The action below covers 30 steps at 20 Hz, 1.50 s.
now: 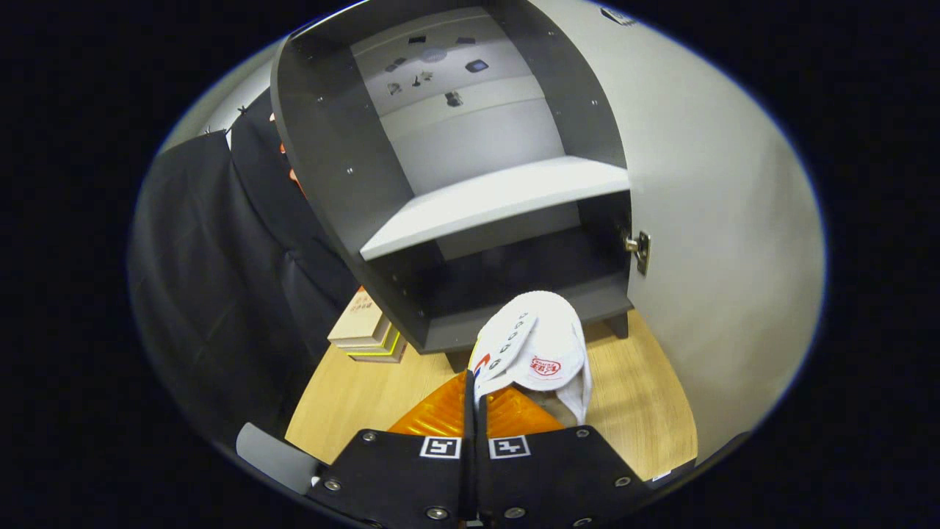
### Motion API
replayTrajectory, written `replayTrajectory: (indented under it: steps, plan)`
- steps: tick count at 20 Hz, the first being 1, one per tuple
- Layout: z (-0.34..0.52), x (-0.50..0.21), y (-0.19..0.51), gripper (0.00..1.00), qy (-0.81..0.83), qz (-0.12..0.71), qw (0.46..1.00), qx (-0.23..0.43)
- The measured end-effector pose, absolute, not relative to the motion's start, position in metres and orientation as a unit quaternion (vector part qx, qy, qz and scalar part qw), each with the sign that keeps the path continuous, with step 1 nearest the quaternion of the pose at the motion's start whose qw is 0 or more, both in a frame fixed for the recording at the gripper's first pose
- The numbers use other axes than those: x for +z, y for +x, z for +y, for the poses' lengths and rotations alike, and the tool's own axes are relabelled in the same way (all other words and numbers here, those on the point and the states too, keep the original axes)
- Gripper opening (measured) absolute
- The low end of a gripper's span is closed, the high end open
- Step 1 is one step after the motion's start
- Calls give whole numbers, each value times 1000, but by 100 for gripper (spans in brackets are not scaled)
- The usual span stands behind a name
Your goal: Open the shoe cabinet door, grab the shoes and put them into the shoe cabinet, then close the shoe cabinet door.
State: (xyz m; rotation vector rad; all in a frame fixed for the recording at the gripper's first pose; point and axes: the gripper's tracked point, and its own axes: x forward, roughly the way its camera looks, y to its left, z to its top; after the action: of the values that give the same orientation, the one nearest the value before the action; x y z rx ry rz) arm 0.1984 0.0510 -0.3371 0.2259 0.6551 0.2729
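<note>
Right at the tool, the gripper (474, 389) has its two fingers pressed close together, pinching the edge of a white shoe (540, 353) between them. The shoe hangs just ahead of the fingertips, its toe pointing away toward the cabinet, lace eyelets and a red logo patch facing up. It's held above the wooden floor (352, 397), clear of the boards. Just beyond the shoe sits the dark shoe cabinet (440, 220), standing on short legs, its lower compartment dark and open straight ahead of the fingers; the shoe's toe is right at the front lip of the cabinet's bottom board. Off to the left of the fingers, beside the cabinet's foot, there's a small stack of books (367, 330) on the floor. Above the lower compartment runs a pale shelf (499, 202). To the right, the open door (720, 235) swings wide, with a metal hinge (637, 250) at the cabinet's edge.
</note>
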Motion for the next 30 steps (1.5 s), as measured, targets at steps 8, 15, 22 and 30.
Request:
replayTrajectory:
  steps: [8,15,22,30]
  plan:
    - [62,-243,262,0,102,272,943,163]
    - [62,-236,253,0,102,277,941,167]
    - [64,-215,260,0,103,278,939,175]
    - [68,-186,287,0,95,241,949,181]
